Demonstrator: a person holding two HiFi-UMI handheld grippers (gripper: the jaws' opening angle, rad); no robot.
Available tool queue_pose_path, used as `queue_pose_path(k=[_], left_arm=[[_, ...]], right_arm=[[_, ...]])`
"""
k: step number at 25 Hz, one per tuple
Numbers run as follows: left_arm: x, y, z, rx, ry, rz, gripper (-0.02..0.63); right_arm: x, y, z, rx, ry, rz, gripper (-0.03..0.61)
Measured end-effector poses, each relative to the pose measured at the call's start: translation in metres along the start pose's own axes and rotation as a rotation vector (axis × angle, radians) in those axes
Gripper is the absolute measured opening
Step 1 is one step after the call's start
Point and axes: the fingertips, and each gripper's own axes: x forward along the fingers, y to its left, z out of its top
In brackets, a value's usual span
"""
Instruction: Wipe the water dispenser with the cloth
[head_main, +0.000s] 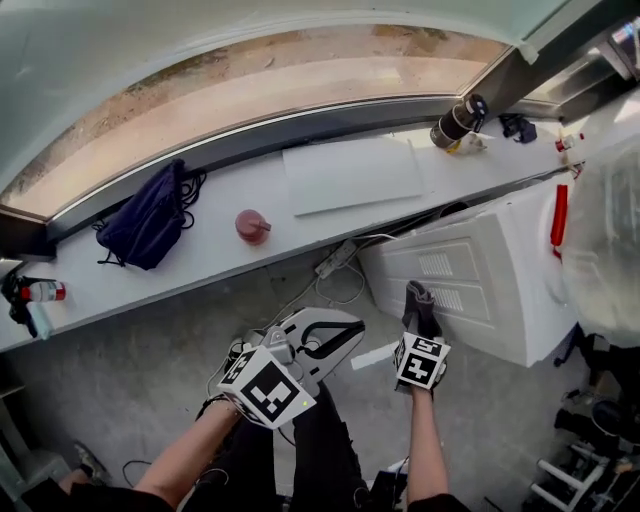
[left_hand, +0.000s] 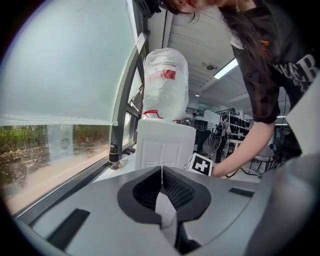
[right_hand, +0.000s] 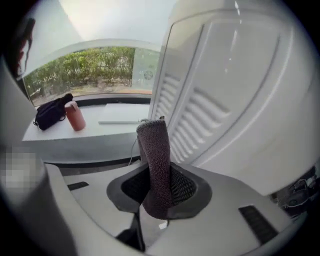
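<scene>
The white water dispenser (head_main: 480, 270) stands at the right, with a plastic-wrapped bottle (head_main: 610, 240) on top. My right gripper (head_main: 420, 318) is shut on a dark grey cloth (head_main: 418, 300), whose folded end sticks up against the dispenser's louvred side panel (right_hand: 225, 100). In the right gripper view the cloth (right_hand: 156, 150) rises out of the right gripper (right_hand: 159, 185). My left gripper (head_main: 350, 332) hangs over the floor left of the dispenser, apart from it. Its pads meet in a thin line in the left gripper view, so the left gripper (left_hand: 161, 176) is shut with nothing in it. The dispenser (left_hand: 165, 145) shows ahead of it.
A long white window ledge (head_main: 200, 270) carries a dark blue bag (head_main: 150, 220), a red bottle (head_main: 252, 226), a white board (head_main: 352, 172) and a black flask (head_main: 456, 122). A power strip (head_main: 337, 258) and cables lie on the grey floor beside the dispenser.
</scene>
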Motion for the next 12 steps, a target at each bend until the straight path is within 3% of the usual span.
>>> queue_pose_path(k=[5,12], left_arm=[[0.001,-0.014,0.039,0.008,-0.017,-0.054,0.018],[-0.005,-0.037,0.065,0.060,-0.013,-0.152,0.018]], right_arm=[[-0.102,-0.033,0.045,0.001,-0.075,-0.006,0.101],[-0.218,-0.080,0.088,-0.038,-0.174,-0.125,0.101]])
